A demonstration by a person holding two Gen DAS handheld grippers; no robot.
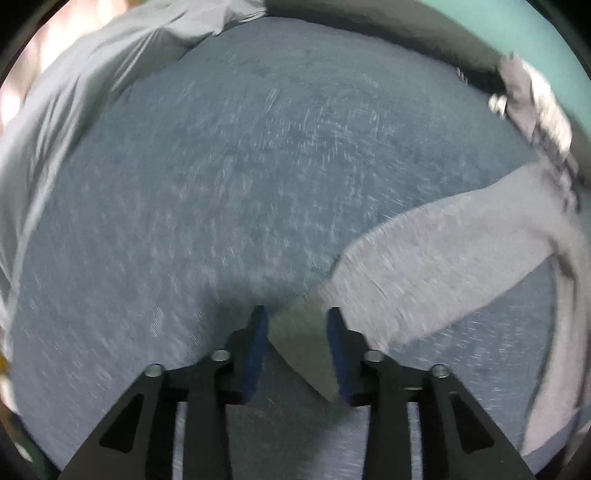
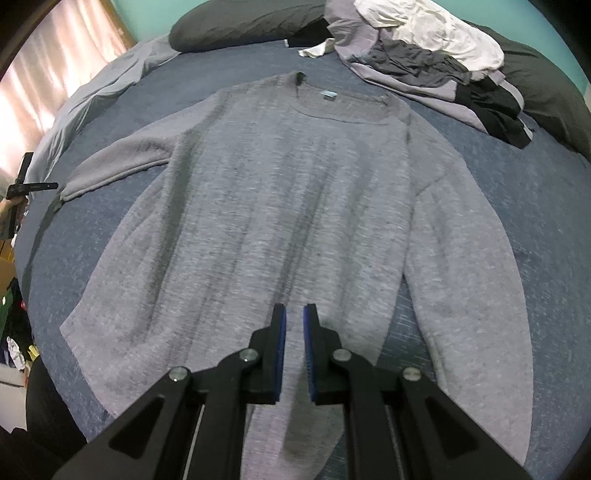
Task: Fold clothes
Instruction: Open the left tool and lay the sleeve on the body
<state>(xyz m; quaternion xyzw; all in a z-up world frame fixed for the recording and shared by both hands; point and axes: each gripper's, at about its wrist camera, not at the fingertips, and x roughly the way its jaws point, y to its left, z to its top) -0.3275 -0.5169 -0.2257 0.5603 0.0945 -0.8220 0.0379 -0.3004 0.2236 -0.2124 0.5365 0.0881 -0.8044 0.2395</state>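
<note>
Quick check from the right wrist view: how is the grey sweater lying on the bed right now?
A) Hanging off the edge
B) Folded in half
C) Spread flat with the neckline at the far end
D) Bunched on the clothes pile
C: the grey sweater lies spread open on the blue bed cover, neckline far, both sleeves out.

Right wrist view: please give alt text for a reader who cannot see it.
A grey sweater lies spread flat, sleeves out, on a blue bed cover, its hem pinched in the shut right gripper. A pile of unfolded clothes sits beyond the collar, beside a dark pillow.
</note>
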